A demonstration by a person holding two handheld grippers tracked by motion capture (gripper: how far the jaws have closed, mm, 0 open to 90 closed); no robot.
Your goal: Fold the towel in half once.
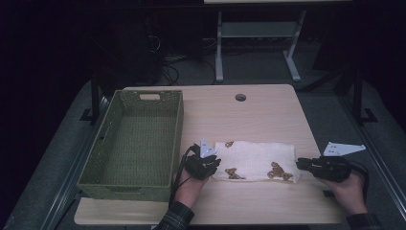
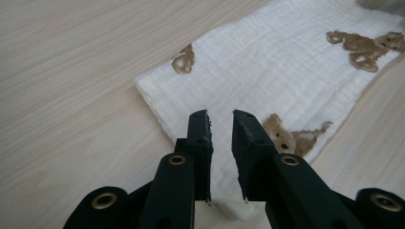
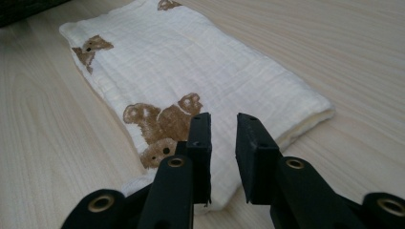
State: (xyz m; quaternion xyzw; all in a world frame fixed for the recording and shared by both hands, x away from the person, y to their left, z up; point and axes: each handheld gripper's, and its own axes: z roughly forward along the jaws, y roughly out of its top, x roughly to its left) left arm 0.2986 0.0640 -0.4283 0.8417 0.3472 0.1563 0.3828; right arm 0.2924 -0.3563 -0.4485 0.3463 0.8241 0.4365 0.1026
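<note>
A folded white cloth (image 1: 253,161) with brown bear prints lies flat on the wooden table (image 1: 249,115), its long side running left to right. My left gripper (image 1: 214,162) is at the cloth's left end, low over its near corner. In the left gripper view the cloth (image 2: 286,71) stretches away past the left gripper (image 2: 221,117), whose jaws stand a narrow gap apart. My right gripper (image 1: 299,165) is at the right end. In the right gripper view the right gripper (image 3: 223,119) is open by a narrow gap over the smooth cloth (image 3: 181,62). Neither lifts the cloth.
A green woven basket (image 1: 110,143) with nothing in it stands on the table's left side, close to my left hand. A round cable hole (image 1: 241,97) sits near the far edge. Bare wood lies behind and in front of the cloth.
</note>
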